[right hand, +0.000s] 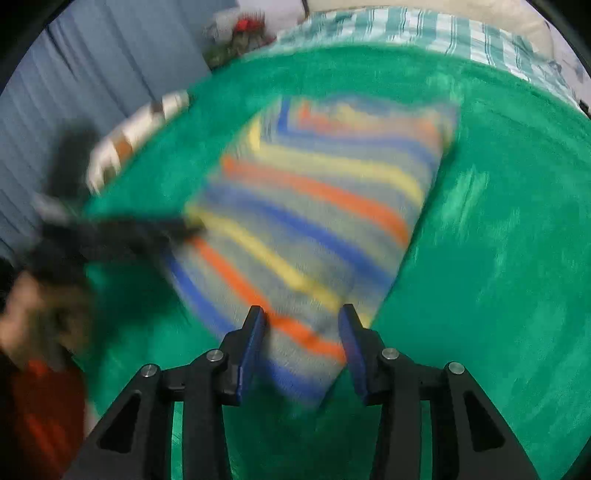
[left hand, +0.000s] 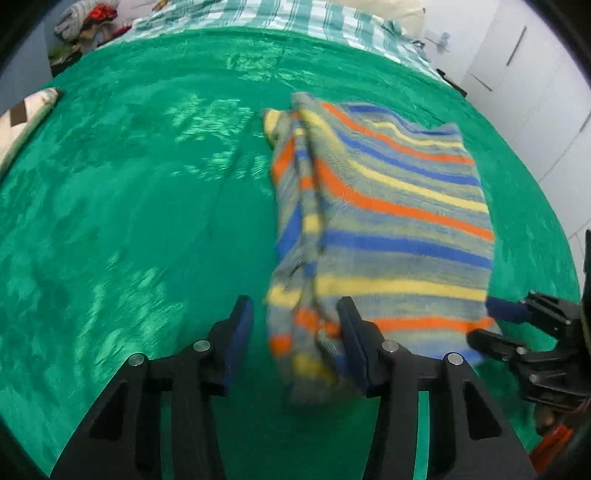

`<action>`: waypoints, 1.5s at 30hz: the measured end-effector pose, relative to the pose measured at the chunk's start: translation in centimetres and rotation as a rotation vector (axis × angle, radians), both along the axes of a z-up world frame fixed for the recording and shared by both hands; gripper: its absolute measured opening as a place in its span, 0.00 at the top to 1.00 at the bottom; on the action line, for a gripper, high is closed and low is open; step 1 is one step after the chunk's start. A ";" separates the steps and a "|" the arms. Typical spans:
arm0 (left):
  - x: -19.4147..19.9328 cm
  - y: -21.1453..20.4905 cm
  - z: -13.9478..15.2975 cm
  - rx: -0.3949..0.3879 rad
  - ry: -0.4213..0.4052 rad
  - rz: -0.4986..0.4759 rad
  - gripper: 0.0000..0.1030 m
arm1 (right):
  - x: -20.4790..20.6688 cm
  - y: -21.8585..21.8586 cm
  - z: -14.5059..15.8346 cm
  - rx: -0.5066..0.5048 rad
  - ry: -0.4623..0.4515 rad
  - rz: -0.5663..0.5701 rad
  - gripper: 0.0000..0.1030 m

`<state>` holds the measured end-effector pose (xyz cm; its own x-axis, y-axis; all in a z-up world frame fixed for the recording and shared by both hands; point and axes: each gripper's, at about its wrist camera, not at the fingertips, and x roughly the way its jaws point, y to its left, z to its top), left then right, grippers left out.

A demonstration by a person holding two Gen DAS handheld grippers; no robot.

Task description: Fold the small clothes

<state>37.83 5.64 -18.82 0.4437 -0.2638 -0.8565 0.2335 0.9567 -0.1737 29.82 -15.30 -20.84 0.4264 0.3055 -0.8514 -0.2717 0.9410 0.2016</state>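
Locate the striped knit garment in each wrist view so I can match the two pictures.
Left wrist view: striped knit garment lies right of centre on the green blanket, its near edge between the left tongs.
Right wrist view: it fills the centre, its near corner between the right tongs.
Shared landmark: the checked bedsheet at the top.

Garment on blanket, pillow at left edge
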 end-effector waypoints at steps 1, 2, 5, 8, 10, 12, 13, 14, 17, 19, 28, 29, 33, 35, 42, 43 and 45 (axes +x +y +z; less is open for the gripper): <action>-0.4 0.4 0.5 0.002 0.003 -0.001 0.50 | -0.6 0.0 0.2 -0.005 -0.031 -0.005 0.58; -0.6 1.1 1.2 -0.014 0.003 0.001 0.49 | -0.7 -0.3 0.7 0.007 -0.029 -0.014 0.58; 1.5 1.6 3.5 -0.068 -0.069 0.001 0.32 | 0.8 -2.4 3.2 0.090 -0.030 -0.058 0.58; 5.4 0.2 4.8 -0.112 -0.095 -0.031 0.23 | 4.2 -4.3 6.1 0.107 -0.093 -0.106 0.58; 8.7 -1.3 4.1 -0.120 -0.063 -0.058 0.23 | 7.7 -5.1 6.9 0.146 -0.103 -0.124 0.58; 11.0 -2.9 2.0 -0.041 -0.023 -0.065 0.24 | 10.3 -5.3 6.1 0.194 -0.069 -0.134 0.58; 11.6 -3.2 0.7 0.011 0.001 -0.064 0.25 | 11.8 -5.2 4.5 0.227 -0.013 -0.142 0.58; 12.3 -3.3 -0.8 0.033 0.036 -0.073 0.25 | 12.8 -4.9 2.6 0.238 0.049 -0.153 0.58; 11.9 -1.8 -0.4 -0.005 0.032 -0.069 0.24 | 12.8 -4.3 0.4 0.179 0.055 -0.165 0.63; 11.5 -0.2 1.2 -0.048 0.000 -0.057 0.22 | 11.9 -4.6 2.2 0.188 0.027 -0.193 0.54; 12.0 0.8 -1.7 -0.289 0.124 -0.140 0.10 | 7.7 -9.3 0.6 0.425 0.034 -0.333 0.31; 12.1 0.4 -1.8 -0.302 0.110 -0.139 0.10 | 8.0 -9.6 -0.3 0.470 0.047 -0.355 0.34; 12.8 -1.8 -2.2 -0.335 0.162 -0.126 0.80 | 10.4 -8.4 -3.0 0.597 0.084 -0.452 0.72; 12.3 -2.2 -0.9 -0.299 0.128 -0.116 0.82 | 10.9 -7.2 -1.9 0.509 0.066 -0.447 0.76; 10.2 -1.5 7.0 -0.295 -0.060 -0.164 0.82 | 9.5 -4.6 7.5 0.385 -0.162 -0.322 0.78; 10.5 -1.4 7.8 -0.291 -0.079 -0.165 0.82 | 9.8 -4.6 8.4 0.389 -0.182 -0.325 0.78; 12.0 -2.7 8.5 -0.265 -0.111 -0.154 0.71 | 11.0 -4.8 9.1 0.401 -0.196 -0.341 0.78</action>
<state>49.83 2.94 -10.36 0.4686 -0.5419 -0.6977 0.4032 0.8339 -0.3769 40.78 -20.11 -11.72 0.6963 0.4063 -0.5916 -0.0339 0.8420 0.5384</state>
